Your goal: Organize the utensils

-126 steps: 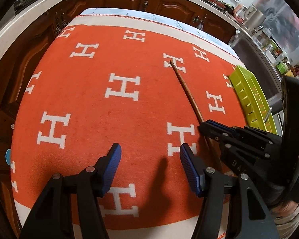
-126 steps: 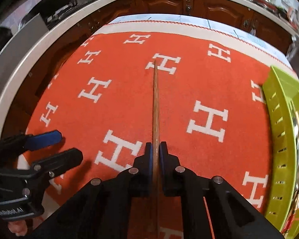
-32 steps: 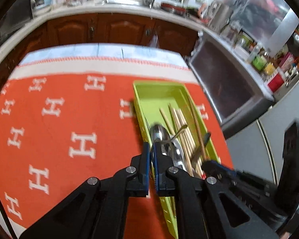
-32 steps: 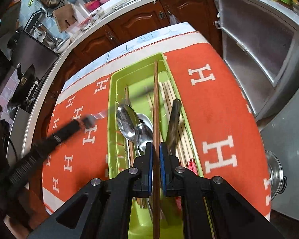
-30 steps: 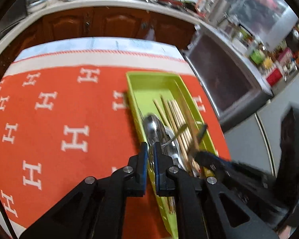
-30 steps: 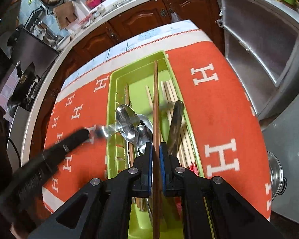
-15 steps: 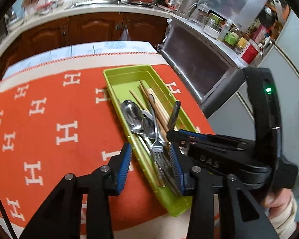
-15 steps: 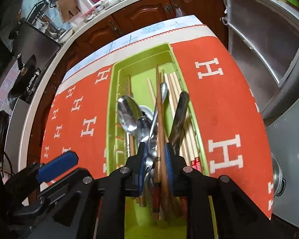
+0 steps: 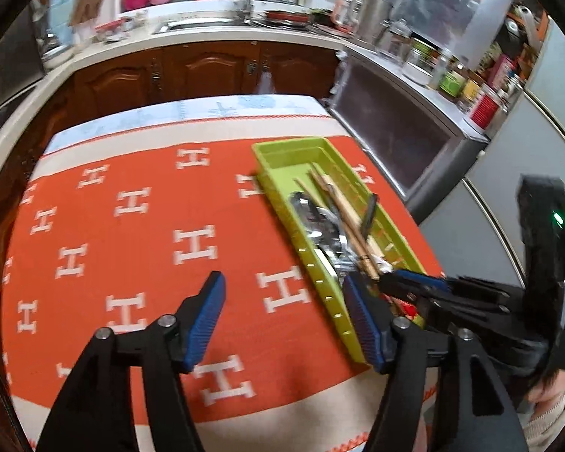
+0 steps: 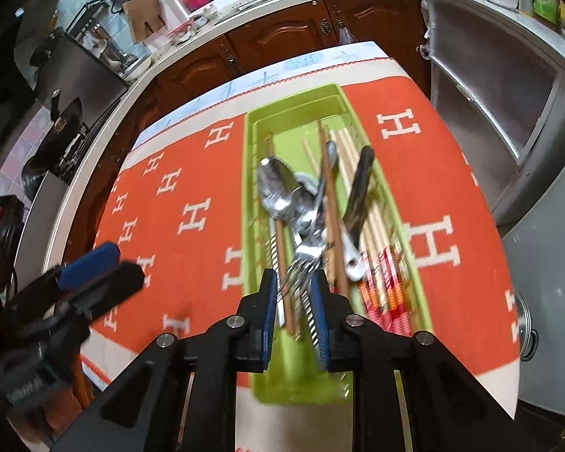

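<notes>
Motion blur softens the tray (image 10: 252, 203) contents in the right wrist view, so the fork (image 10: 305, 254) tines and the striped chopstick ends (image 10: 386, 290) near the tray's near end are hard to separate. The pale chopsticks (image 10: 348, 150) are partly covered by a dark-handled utensil (image 10: 359, 188) lying slantwise over them; what kind of utensil it is cannot be told. A spoon (image 10: 277, 186) lies bowl-up toward the tray's left wall, with a second bowl half hidden behind it. A long brown chopstick (image 10: 329, 203) lies on top of the pile, free of both tools.

The right tool (image 10: 293, 312) hangs over the tray's near end, fingers parted and holding nothing; the near tray wall is cut off behind them. The left tool (image 9: 284, 318) is spread wide and empty above the cloth (image 9: 132, 248), just left of the tray. In the left wrist view its right finger (image 9: 363, 324) hides the tray's near corner, and the right tool's body covers the utensil ends.

The tray sits along the right side of the worktop (image 9: 222, 107), close to that edge and near the front edge. Left of it the orange cloth lies open across to the far left edge.
</notes>
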A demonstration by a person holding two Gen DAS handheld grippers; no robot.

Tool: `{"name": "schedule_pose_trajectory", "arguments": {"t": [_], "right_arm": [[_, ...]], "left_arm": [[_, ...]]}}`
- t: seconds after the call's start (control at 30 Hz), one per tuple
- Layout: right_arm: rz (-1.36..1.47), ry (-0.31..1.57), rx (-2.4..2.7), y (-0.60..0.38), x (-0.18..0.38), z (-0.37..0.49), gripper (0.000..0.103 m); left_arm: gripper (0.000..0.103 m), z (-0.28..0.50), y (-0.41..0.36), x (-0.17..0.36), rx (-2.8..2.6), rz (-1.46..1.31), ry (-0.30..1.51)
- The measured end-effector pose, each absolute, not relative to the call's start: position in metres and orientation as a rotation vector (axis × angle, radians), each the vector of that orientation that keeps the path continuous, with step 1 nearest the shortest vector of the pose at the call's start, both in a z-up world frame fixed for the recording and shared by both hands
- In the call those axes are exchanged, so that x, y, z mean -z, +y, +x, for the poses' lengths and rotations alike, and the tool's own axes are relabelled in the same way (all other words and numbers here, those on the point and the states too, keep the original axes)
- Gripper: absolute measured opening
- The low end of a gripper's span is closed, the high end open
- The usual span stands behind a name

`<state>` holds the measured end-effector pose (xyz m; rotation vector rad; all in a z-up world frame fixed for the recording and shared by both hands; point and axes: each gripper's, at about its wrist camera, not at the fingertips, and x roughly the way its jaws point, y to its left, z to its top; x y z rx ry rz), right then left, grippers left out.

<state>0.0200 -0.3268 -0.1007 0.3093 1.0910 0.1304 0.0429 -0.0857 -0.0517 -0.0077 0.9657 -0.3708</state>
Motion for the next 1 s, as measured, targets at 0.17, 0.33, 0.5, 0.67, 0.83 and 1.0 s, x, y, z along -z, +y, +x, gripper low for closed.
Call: {"name": "schedule_pose_trajectory", "arguments": {"t": [0.17,0.33,0.5,0.67,0.83,1.0], "right_arm": [[0.263,1.053,-0.156,-0.299,0.074,-0.008,0.032],[0.199,0.977,-0.172,-0.266,0.035,-0.033,0.049],[0.18,0.917,-0.193,-0.235,-0.003,-0.045,0.062],[0.153,0.822,-0.18,-0.201,-0.046,-0.059,0.082],[0.121,0.754,-0.195,-0.163,-0.075,-0.072,0.087],[0.042,0.712,-0.169,-0.129,-0.085,-0.081,0.087]], "left_arm": [[0.084,0.029,-0.048,0.03,0.293,-0.003,0.892],[0.1,0.013,-0.005,0.003,0.194,-0.022,0.81],[0.102,0.002,0.027,-0.016,0.089,-0.002,0.785],[0.102,-0.014,0.053,-0.028,0.052,-0.052,0.774],[0.102,-0.028,0.062,-0.036,0.023,-0.049,0.759],[0.102,-0.041,0.067,-0.037,-0.013,-0.031,0.731]]}}
